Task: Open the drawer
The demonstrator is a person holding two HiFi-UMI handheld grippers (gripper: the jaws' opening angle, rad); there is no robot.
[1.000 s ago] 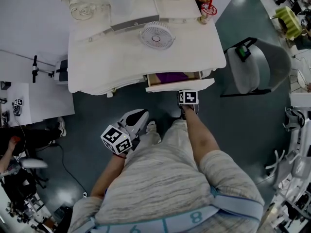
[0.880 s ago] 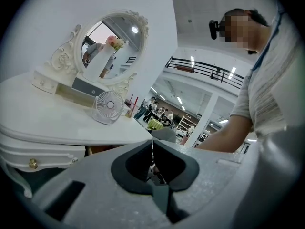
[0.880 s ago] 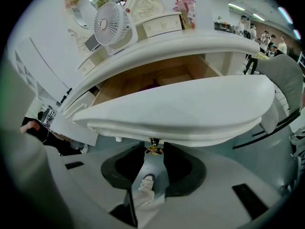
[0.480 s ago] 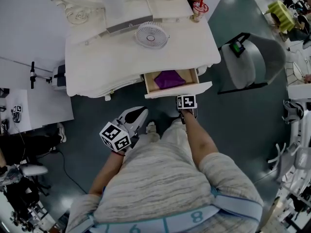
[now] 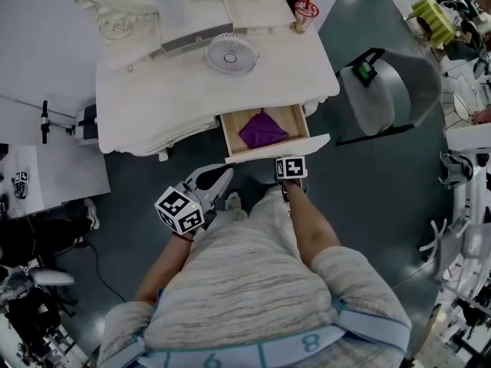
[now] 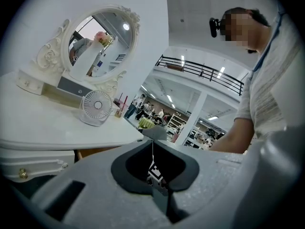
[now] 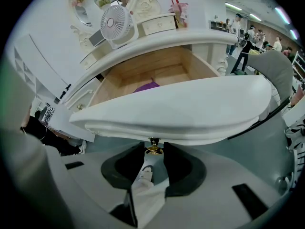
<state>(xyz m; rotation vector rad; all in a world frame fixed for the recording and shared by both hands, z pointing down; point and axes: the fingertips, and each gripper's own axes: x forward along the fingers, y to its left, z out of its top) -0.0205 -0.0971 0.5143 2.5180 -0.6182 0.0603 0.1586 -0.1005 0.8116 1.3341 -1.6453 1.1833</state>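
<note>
Drawer (image 5: 278,148) pulled well out from under the tabletop (image 5: 176,90), purple cloth (image 5: 262,131) inside. Right gripper (image 7: 153,152) below the tabletop edge, fingers clenched on the drawer's gold knob (image 7: 153,148). Left gripper (image 6: 152,143) clear of the tabletop, fingers pressed together, empty.

Open hall: railed mezzanine (image 6: 205,70); shelving (image 6: 174,124); staged vanity (image 5: 169,98).

Lit evenly from ceiling lights (image 6: 220,72); soft shadow under table (image 5: 153,98) on dark floor (image 5: 368,198). Drawer front (image 7: 181,109) bright, little detail. Heavy fisheye bending, black corners in both gripper views. Near foreground soft.
</note>
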